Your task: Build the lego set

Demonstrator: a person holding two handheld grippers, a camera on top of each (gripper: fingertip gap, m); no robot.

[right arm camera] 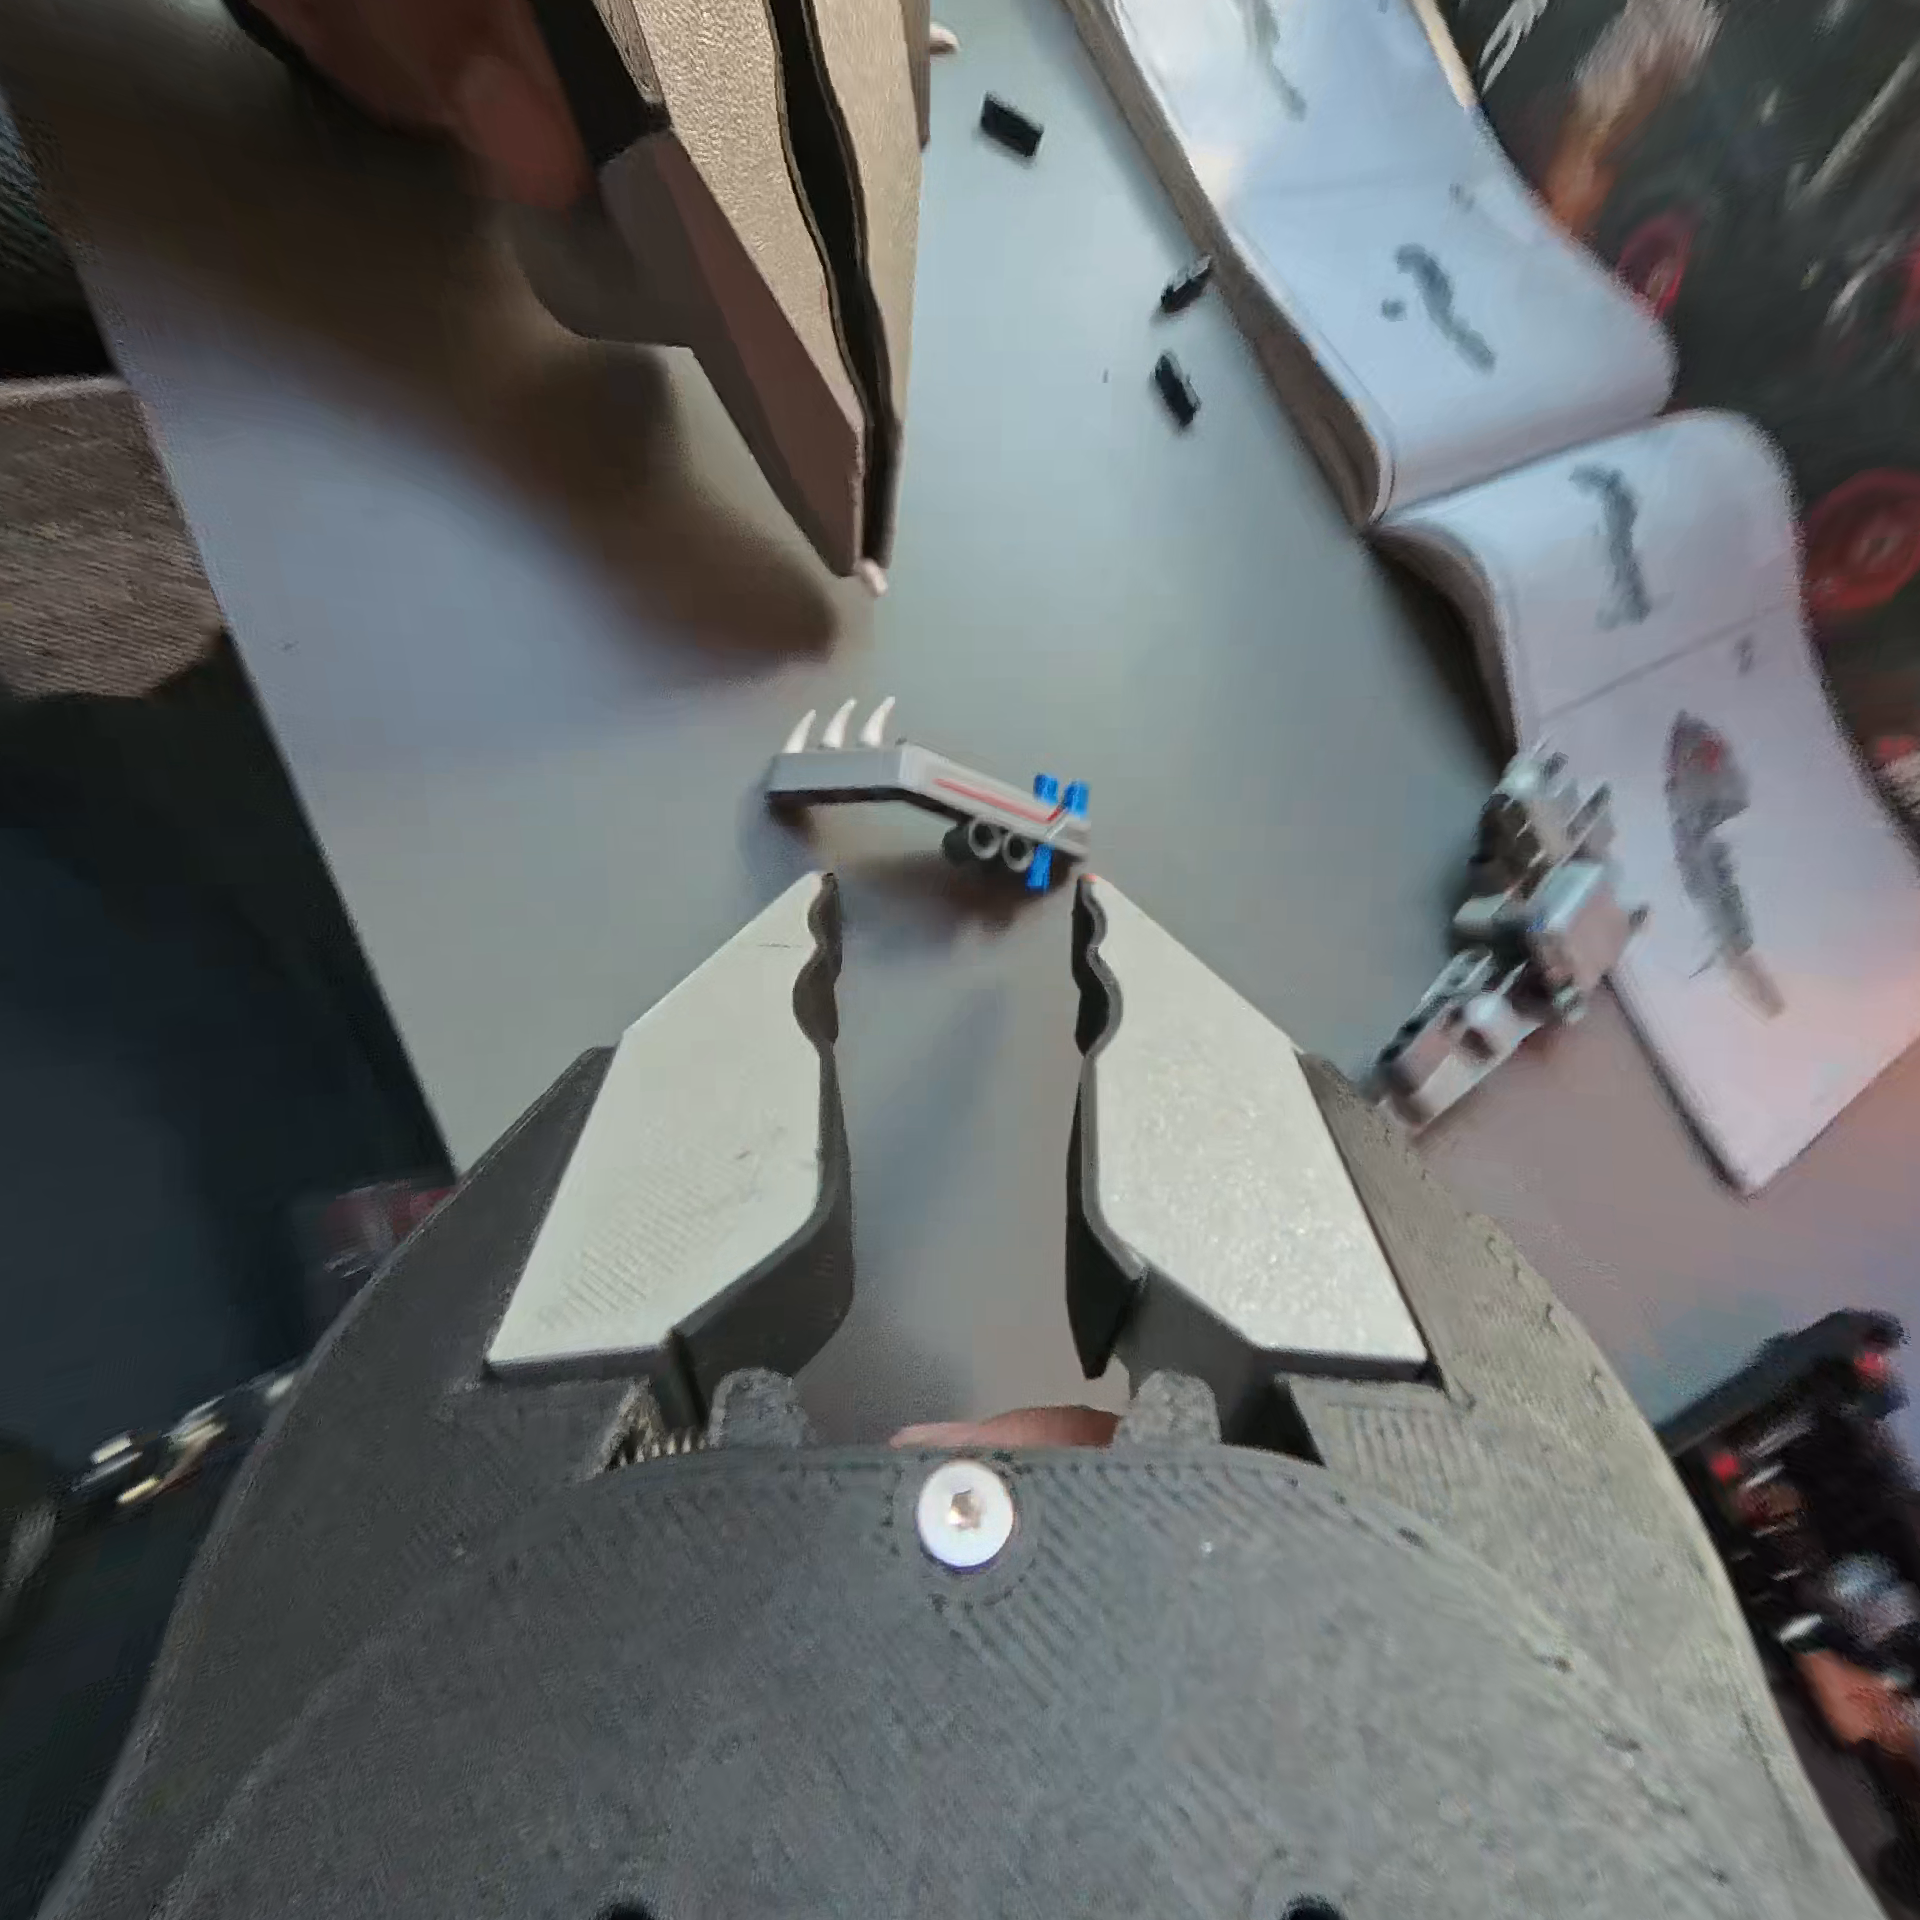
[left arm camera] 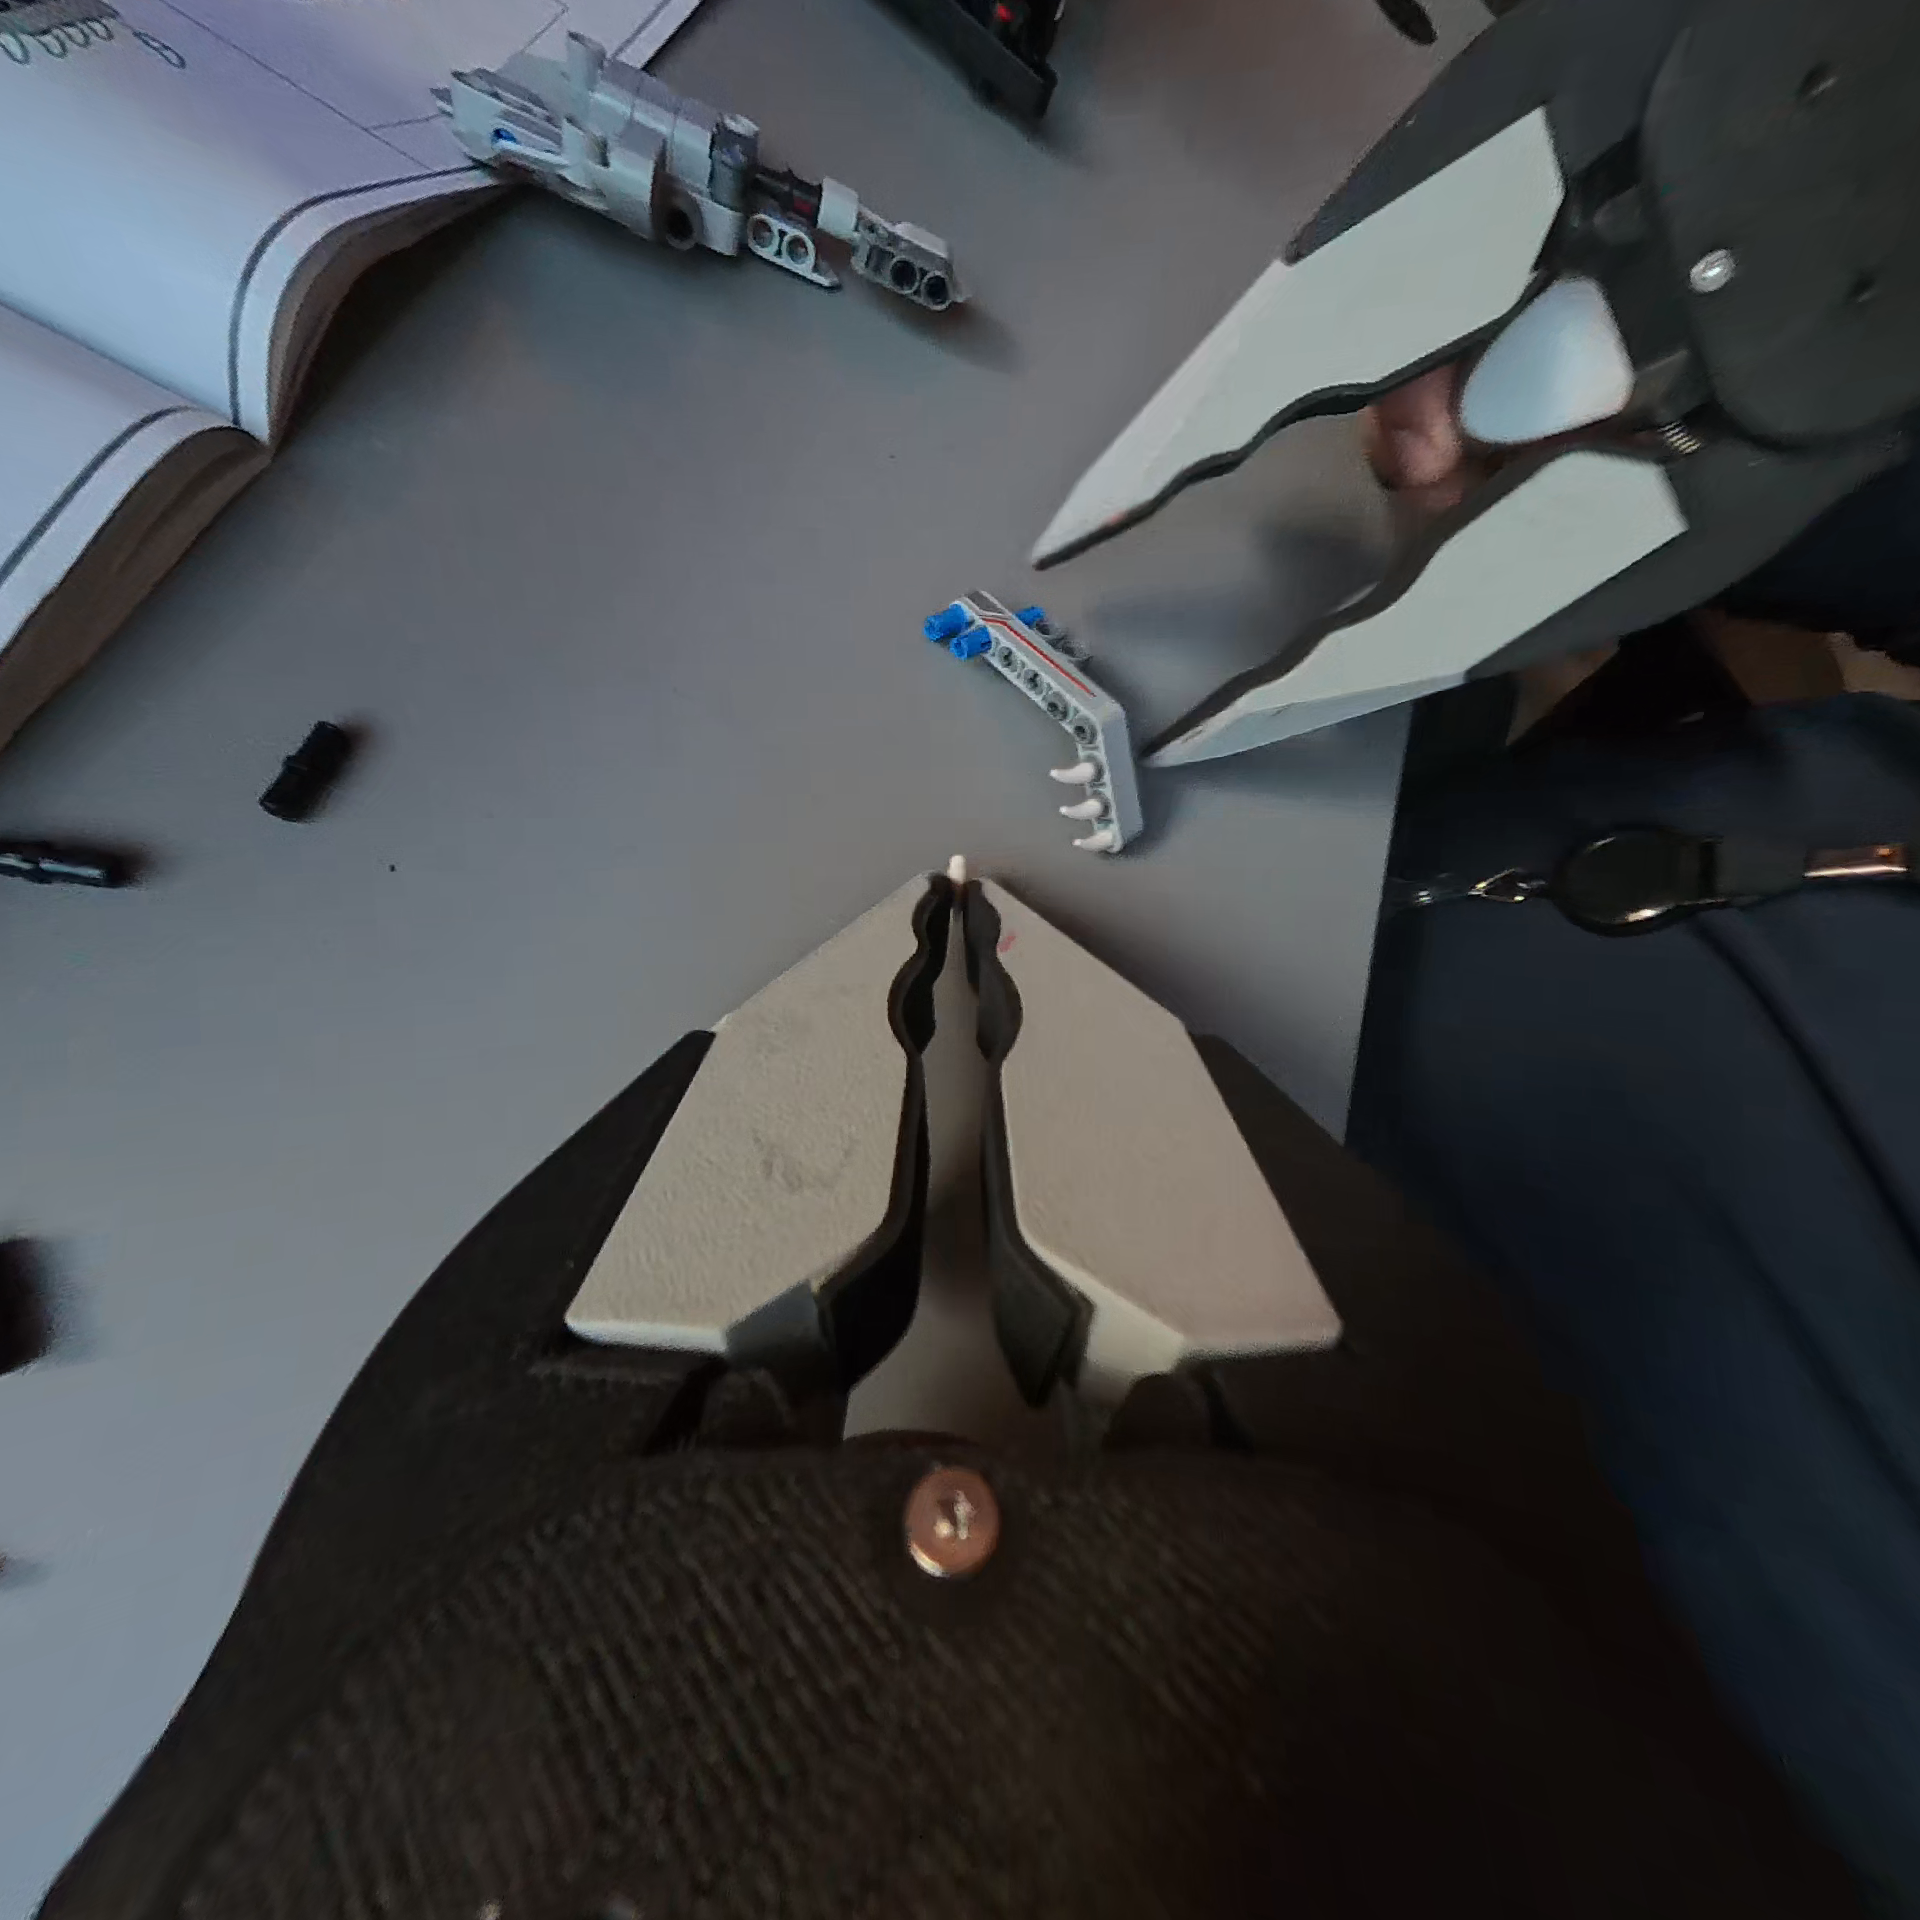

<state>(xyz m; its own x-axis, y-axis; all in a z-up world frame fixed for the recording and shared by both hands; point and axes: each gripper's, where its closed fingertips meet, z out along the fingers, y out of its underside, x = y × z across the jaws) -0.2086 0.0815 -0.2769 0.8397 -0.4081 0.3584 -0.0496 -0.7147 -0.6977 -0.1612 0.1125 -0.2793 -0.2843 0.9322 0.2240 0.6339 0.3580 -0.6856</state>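
Observation:
A grey angled beam (left arm camera: pixel 1049 707) with blue pins at one end and three white claw teeth at the other lies on the grey table; it also shows in the right wrist view (right arm camera: pixel 935 790). My left gripper (left arm camera: pixel 958 883) is shut on a small white tooth piece (left arm camera: pixel 957 864), a short way from the beam's toothed end. My right gripper (right arm camera: pixel 951 904) is open and empty, just short of the beam's blue-pin end; it shows in the left wrist view (left arm camera: pixel 1091 665) beside the beam. The left gripper shows in the right wrist view (right arm camera: pixel 871 566) with the tooth at its tip.
A larger grey built assembly (left arm camera: pixel 686 177) lies by the open instruction book (left arm camera: pixel 156 239), also in the right wrist view (right arm camera: pixel 1507 935). Small black pins (left arm camera: pixel 307 769) lie on the table at left. The table edge and a person's dark clothing (left arm camera: pixel 1662 1143) are at right. The tips of one gripper are about 7 cm away from the tips of the other.

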